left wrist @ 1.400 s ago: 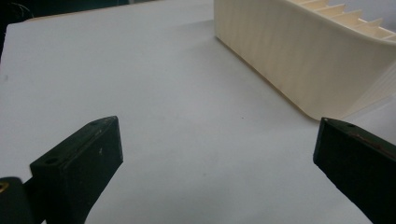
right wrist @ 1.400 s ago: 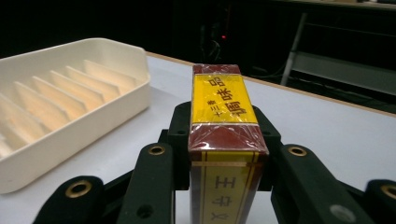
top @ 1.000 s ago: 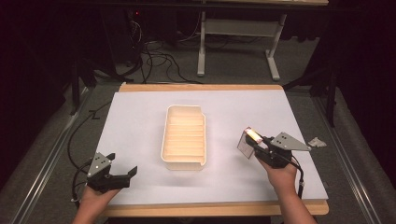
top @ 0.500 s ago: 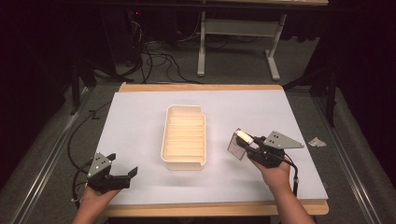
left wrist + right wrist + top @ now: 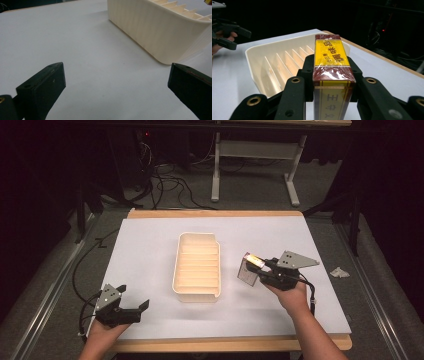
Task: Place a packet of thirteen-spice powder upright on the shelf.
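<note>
A cream ribbed tray (image 5: 176, 270) sits in the middle of the white-covered table. Just right of it, lifted off the surface, my right gripper (image 5: 260, 271) is shut on a yellow and maroon box (image 5: 248, 268) wrapped in clear film. In the right gripper view the box (image 5: 330, 57) stands upright between the black jaws of that gripper (image 5: 331, 72), and the tray (image 5: 254, 62) lies beyond it. My left gripper (image 5: 141, 312) rests at the table's front left, open with nothing between its jaws. Its own view has that gripper (image 5: 117, 82) wide apart, with the tray's wall (image 5: 160, 30) ahead.
A white sheet (image 5: 150, 250) covers the wooden table. A crumpled paper scrap (image 5: 339, 271) lies off the table's right edge. Cables (image 5: 165, 185) and a white table frame (image 5: 216, 170) stand behind the far edge.
My right gripper has carried the box leftward toward the tray and slightly up. The left gripper has stayed put.
</note>
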Demonstrator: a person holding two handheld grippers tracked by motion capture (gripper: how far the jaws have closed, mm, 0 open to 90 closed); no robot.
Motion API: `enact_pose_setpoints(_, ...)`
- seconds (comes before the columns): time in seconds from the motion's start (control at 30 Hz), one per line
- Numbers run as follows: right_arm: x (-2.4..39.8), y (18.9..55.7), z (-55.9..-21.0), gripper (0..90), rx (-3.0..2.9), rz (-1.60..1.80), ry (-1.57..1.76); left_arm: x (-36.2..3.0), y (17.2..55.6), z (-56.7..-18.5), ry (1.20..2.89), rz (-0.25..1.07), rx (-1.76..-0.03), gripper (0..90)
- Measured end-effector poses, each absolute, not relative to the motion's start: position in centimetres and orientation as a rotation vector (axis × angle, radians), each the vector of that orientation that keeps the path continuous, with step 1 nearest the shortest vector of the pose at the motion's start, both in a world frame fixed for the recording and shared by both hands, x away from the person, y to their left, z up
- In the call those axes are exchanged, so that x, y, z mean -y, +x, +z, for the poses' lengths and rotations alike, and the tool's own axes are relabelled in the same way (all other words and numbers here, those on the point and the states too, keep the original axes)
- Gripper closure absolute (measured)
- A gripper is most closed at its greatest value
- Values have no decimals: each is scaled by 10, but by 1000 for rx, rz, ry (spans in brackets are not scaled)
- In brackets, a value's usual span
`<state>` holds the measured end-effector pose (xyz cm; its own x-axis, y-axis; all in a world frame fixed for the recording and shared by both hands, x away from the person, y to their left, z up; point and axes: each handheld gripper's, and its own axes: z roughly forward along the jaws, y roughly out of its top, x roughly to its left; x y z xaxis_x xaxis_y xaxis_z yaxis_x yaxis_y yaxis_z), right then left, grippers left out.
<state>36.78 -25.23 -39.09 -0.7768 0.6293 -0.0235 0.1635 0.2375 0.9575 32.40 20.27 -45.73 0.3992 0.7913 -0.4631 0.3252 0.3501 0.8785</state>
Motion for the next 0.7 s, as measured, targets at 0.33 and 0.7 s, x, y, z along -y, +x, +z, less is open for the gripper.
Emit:
enact_pose_setpoints(0.33,247,383,-382,693,-2161,1638,645,-201,324,-458,1237,417,-1178,18)
enact_pose_setpoints(0.7,230,395,-378,694,-2232,1665,532,-202,323,-457,1234,421,-1174,18)
